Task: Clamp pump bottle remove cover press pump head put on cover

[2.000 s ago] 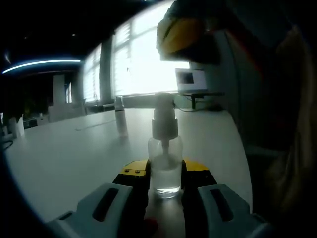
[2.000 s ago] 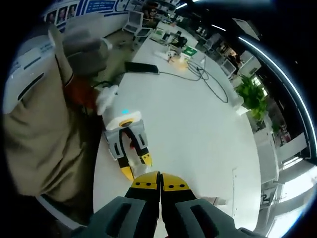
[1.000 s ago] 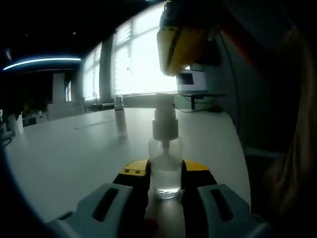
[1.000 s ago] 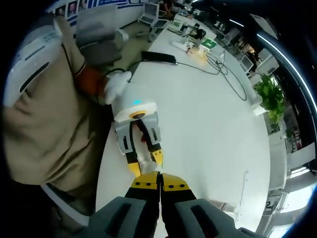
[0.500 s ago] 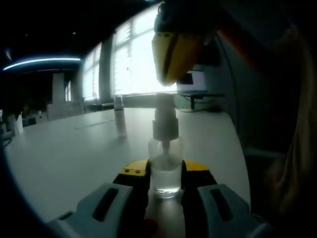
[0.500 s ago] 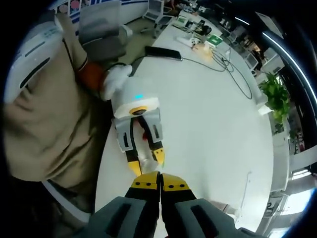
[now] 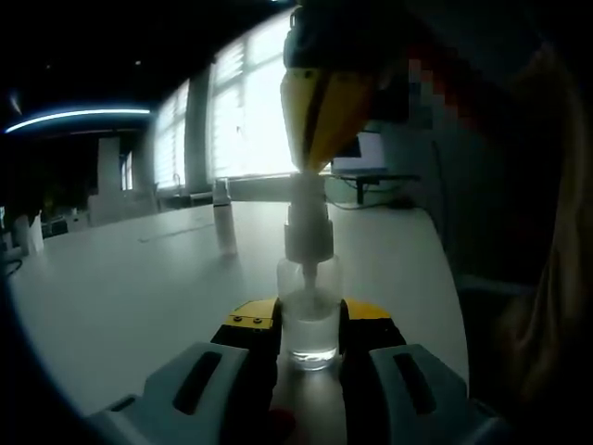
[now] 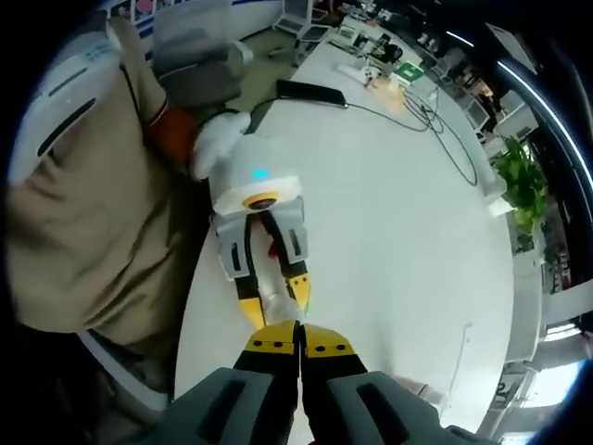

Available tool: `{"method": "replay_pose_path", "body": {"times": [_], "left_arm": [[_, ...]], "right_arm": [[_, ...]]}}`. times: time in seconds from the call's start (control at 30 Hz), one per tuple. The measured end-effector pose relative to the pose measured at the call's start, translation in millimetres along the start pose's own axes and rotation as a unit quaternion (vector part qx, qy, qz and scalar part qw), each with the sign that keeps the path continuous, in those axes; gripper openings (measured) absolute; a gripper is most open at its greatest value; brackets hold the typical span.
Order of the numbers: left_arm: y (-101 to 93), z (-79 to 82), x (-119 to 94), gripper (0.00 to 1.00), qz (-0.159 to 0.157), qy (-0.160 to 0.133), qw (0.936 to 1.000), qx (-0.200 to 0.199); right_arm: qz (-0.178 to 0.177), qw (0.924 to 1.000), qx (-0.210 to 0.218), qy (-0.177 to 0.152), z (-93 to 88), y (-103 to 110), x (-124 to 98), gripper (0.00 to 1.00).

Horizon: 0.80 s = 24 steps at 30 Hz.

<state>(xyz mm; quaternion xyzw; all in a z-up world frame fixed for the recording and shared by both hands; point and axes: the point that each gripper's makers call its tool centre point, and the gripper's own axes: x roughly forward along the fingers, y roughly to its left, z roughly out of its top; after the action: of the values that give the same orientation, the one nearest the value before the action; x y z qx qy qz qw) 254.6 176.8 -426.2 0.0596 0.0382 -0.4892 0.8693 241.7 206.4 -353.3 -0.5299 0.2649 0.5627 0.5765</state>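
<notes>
Left tool (image 7: 309, 332) clamps pump bottle (image 7: 308, 306); closed right tool (image 7: 320, 130) touches pump head (image 7: 307, 190).

Grey grippers with yellow-tipped black fingers (image 8: 309, 341); the person wears a tan jacket (image 8: 83, 213) and white glove (image 8: 215, 141).

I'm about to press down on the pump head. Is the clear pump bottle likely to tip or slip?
Probably not while clamped: the left gripper grips the pump bottle low on both sides. It looks nearly empty, so likely light and top-heavy if released. The right gripper, shut, sits over the pump head, so the push should go straight down.
</notes>
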Motion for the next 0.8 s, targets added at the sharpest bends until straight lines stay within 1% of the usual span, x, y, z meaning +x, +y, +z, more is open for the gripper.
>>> {"method": "replay_pose_path", "body": {"times": [0.17,0.23,0.33,0.43,0.53,0.63,0.8], "left_arm": [[-0.1,-0.1,-0.3,0.16,0.001,0.001,1.0000,0.000],[-0.6,-0.1,-0.2,0.16,0.001,0.001,1.0000,0.002],[0.4,0.0,0.3,0.16,-0.001,0.000,1.0000,0.004],[0.3,2.7,0.0,0.16,-0.003,-0.007,1.0000,0.004],[0.8,7.5,-1.4,0.16,-0.005,-0.019,0.9998,-0.007],[0.7,6.3,-0.9,0.16,-0.006,-0.019,0.9997,-0.010],[-0.8,7.1,-1.0,0.15,-0.009,-0.020,0.9997,-0.007]], "right_arm": [[-0.001,1.0000,-0.004,0.006,0.6,-1.8,1.2,0.00],[0.000,0.9998,-0.015,0.011,0.2,-0.8,1.0,0.00],[0.003,0.9997,-0.018,0.013,1.1,0.7,0.8,0.00],[0.004,0.9995,-0.024,0.018,0.5,1.3,0.7,0.00],[0.005,0.9994,-0.026,0.022,0.8,1.3,1.4,0.00],[0.003,0.9992,-0.028,0.027,0.2,-0.1,2.1,0.00],[0.014,0.9991,-0.027,0.030,-0.1,2.2,1.6,0.00]]}}
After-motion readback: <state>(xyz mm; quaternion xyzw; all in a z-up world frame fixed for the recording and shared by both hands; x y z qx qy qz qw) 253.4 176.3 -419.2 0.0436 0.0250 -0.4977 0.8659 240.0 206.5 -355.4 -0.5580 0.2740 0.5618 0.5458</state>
